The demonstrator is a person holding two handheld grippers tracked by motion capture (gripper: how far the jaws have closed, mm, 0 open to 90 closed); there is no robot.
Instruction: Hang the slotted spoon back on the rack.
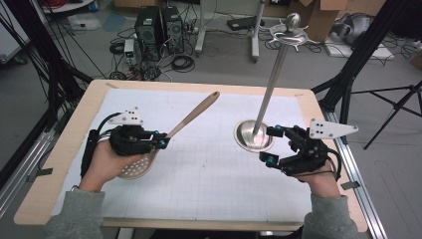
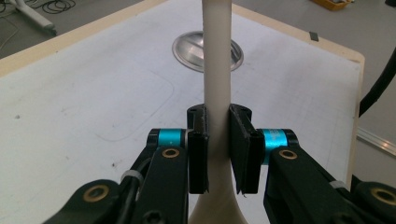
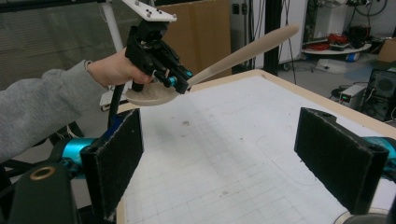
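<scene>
A wooden slotted spoon (image 1: 169, 134) hangs above the left part of the white mat, its handle pointing up and to the back right. My left gripper (image 1: 163, 140) is shut on the spoon handle (image 2: 217, 93) near the bowl; the pads (image 2: 198, 149) press both sides. From the right gripper view I see the spoon (image 3: 224, 60) lifted clear of the mat in the left gripper (image 3: 180, 84). My right gripper (image 1: 272, 145) stands open near the round base (image 1: 246, 135) of a metal stand (image 1: 276, 69), with nothing between its wide pads (image 3: 116, 158).
The white gridded mat (image 1: 209, 169) covers a wooden table (image 1: 54, 164). The stand's pole leans up toward the back, topped by a ball and hooks (image 1: 292, 30). Tripod legs (image 1: 393, 109) and cables stand on the floor around.
</scene>
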